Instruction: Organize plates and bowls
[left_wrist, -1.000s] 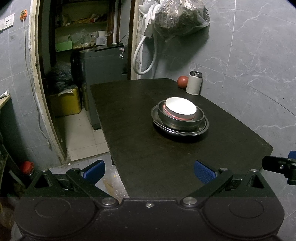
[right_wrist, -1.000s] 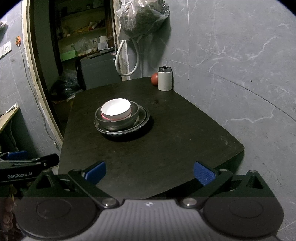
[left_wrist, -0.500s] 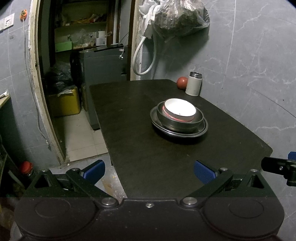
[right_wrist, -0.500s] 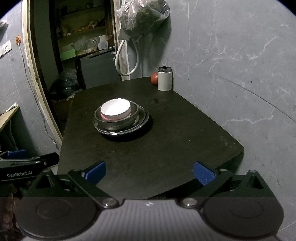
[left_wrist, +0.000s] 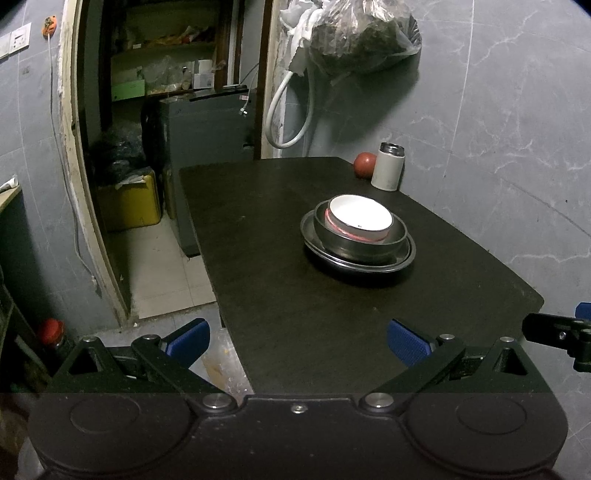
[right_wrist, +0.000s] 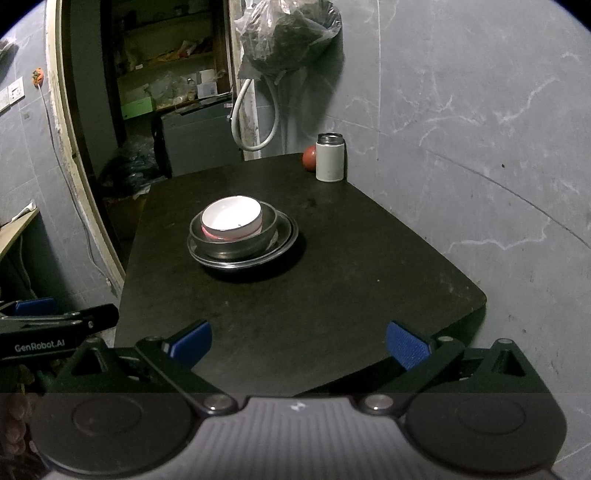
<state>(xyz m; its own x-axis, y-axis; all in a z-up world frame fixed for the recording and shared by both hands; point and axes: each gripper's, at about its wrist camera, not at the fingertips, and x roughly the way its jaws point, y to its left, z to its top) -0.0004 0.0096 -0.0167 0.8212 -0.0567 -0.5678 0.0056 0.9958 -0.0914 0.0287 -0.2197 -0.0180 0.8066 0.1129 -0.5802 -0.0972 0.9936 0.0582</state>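
Stacked bowls (left_wrist: 360, 230) slightly farther off, well ahead of both spread, empty jaws

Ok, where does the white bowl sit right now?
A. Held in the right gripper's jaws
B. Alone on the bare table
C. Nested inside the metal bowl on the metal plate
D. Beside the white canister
C: the white bowl nests in the metal bowl, which rests on the metal plate; both grippers are open and empty.

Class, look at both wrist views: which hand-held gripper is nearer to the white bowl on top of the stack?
Neither is clearly nearer. The left hand-held gripper and the right hand-held gripper are both open at the table's near edge, well short of the white bowl, to either side.
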